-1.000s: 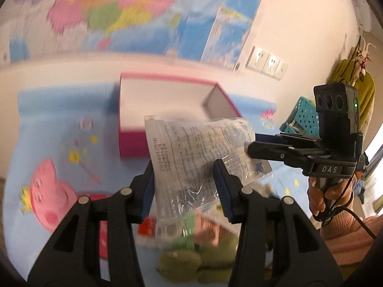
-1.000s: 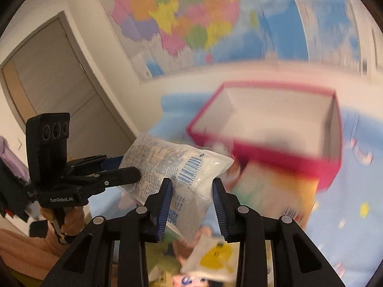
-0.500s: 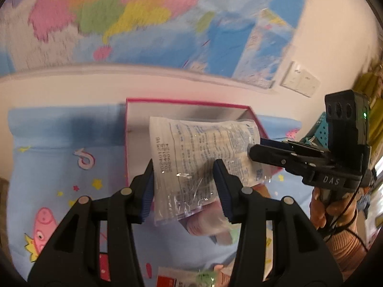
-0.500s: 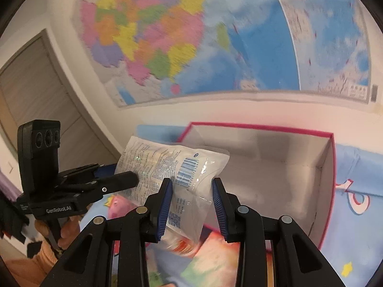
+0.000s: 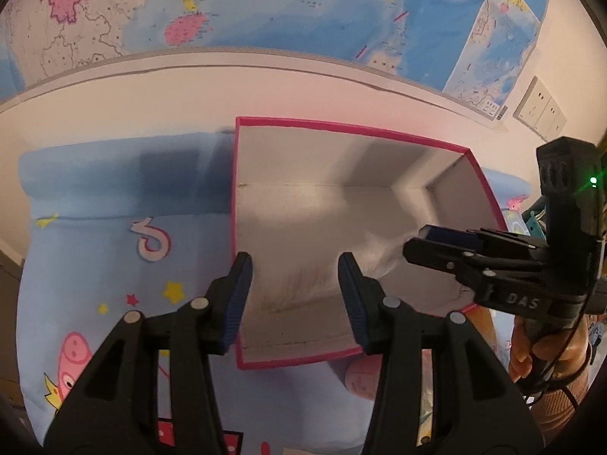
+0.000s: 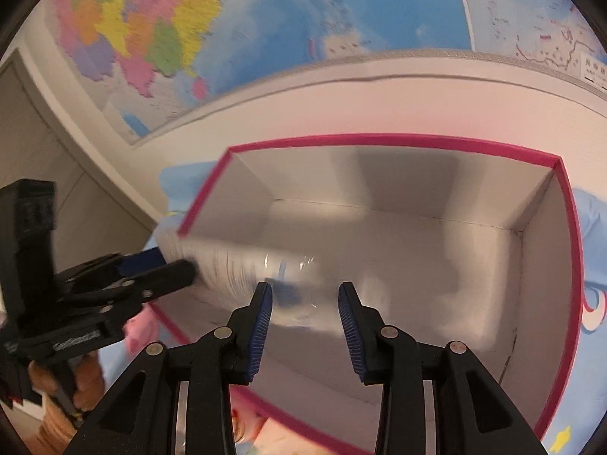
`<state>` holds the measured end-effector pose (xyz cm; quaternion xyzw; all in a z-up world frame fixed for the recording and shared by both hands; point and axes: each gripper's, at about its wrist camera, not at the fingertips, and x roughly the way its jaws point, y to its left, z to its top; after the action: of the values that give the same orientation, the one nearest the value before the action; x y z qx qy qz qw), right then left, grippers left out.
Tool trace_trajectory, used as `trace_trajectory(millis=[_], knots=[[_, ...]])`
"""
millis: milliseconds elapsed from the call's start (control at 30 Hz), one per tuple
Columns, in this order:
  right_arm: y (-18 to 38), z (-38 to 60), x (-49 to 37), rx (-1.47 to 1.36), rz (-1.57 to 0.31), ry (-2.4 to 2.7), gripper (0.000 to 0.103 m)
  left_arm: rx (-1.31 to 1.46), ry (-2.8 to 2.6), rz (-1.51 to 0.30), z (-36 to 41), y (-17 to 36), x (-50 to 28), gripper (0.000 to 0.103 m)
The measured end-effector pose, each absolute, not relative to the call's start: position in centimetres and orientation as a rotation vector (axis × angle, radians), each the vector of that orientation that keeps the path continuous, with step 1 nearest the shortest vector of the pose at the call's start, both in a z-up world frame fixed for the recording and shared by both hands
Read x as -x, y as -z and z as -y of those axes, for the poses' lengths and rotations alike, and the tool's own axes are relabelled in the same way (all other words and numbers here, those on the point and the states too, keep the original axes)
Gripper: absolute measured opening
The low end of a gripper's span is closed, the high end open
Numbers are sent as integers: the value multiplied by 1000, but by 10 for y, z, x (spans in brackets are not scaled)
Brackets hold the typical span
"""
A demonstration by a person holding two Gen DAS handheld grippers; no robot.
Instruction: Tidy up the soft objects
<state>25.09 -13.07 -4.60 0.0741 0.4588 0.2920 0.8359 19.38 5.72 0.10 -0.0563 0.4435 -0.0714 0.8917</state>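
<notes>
Soft item is a clear plastic packet (image 6: 227, 269), flat and crinkly with printed lines and a dark barcode patch. It is badly motion-smeared, hanging over the open box (image 5: 341, 126), low inside its near-left part. I can't make out any of the print.

The box is rectangular card with a hot-pink rim and outside and a matte white inside. There are creases along the floor fold and grey scuffs on the near floor. Its near wall is partly hidden behind the finger arms in both views.

Left gripper (image 5: 296, 265): black plastic arms, ribbed blue pads, jaws at a middling gap. Only a ghostly streak of the packet shows between them. Can't tell whether the pads actually pinch it. From the right wrist view its tip meets the packet's left end, but that spot is blurred too.

Right gripper (image 6: 305, 295): same build, and its jaws have just been opening. The packet's barcode end lies between them by the left pad. The right pad is clear of it, so there is no grip.

The right hand (image 5: 538, 352) is wrapped round its handle and cut off by the frame edge. The left hand (image 6: 57, 386) is half hidden behind its gripper.

The box sits on a light-blue cloth (image 5: 114, 265) that looks soft, printed with stars and a pink cartoon pig. A pink soft thing (image 5: 358, 379) shows just beside the box's near side, mostly covered by a finger arm, shape unclear. On the wall behind are a glossy coloured map (image 5: 265, 7), white wall sockets (image 5: 540, 110) and a beige door (image 6: 34, 159).
</notes>
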Motion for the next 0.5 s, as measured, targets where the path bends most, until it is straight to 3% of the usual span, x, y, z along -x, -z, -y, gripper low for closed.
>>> trace_trajectory(millis=[33,200,333,500], knots=[[48,131,-251,-155,-978,-615,47,113,145,-914,-57,-2,-192,49],[48,138,-244,-167,-970,-619,48,92,104,-853,-59,-16,-177,49],[37,142,-243,-152,-925,-597,51,82,85,-803,-65,-25,-171,60],[42,128,-248,-100,-960,-602,53,91,68,-798,-68,-23,-173,60]])
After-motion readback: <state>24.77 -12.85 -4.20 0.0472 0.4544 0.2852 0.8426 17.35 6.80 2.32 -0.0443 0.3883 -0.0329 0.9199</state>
